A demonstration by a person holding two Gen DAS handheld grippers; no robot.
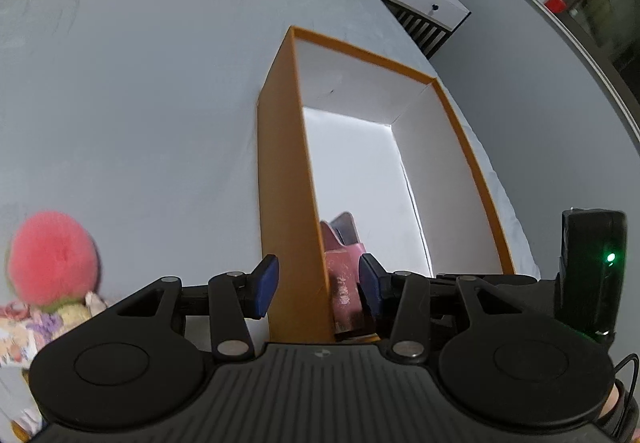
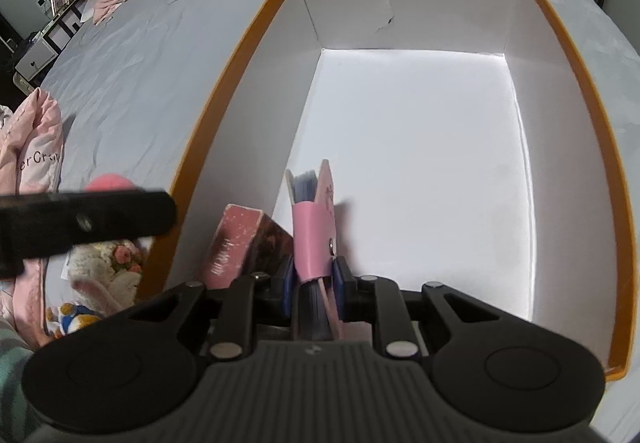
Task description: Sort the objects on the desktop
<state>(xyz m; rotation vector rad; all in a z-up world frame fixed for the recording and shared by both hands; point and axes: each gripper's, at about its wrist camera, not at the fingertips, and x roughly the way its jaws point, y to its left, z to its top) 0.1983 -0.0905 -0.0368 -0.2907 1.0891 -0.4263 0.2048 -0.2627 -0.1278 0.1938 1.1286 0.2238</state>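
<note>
In the left wrist view, the left gripper [image 1: 318, 285] stands released, its blue pads straddling the near left wall of the orange-rimmed white cardboard box [image 1: 280, 163] and gripping nothing. In the right wrist view, the right gripper [image 2: 312, 287] is clenched on a pink leather card wallet [image 2: 314, 239] inside that box, beside a pink glittery book [image 2: 230, 247]. Lowering the wallet to the floor before letting go would probably stop it toppling.

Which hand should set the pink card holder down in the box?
Right. The right gripper already clamps the pink card holder inside the orange box. The left gripper is open, empty, straddling the box wall.
</note>
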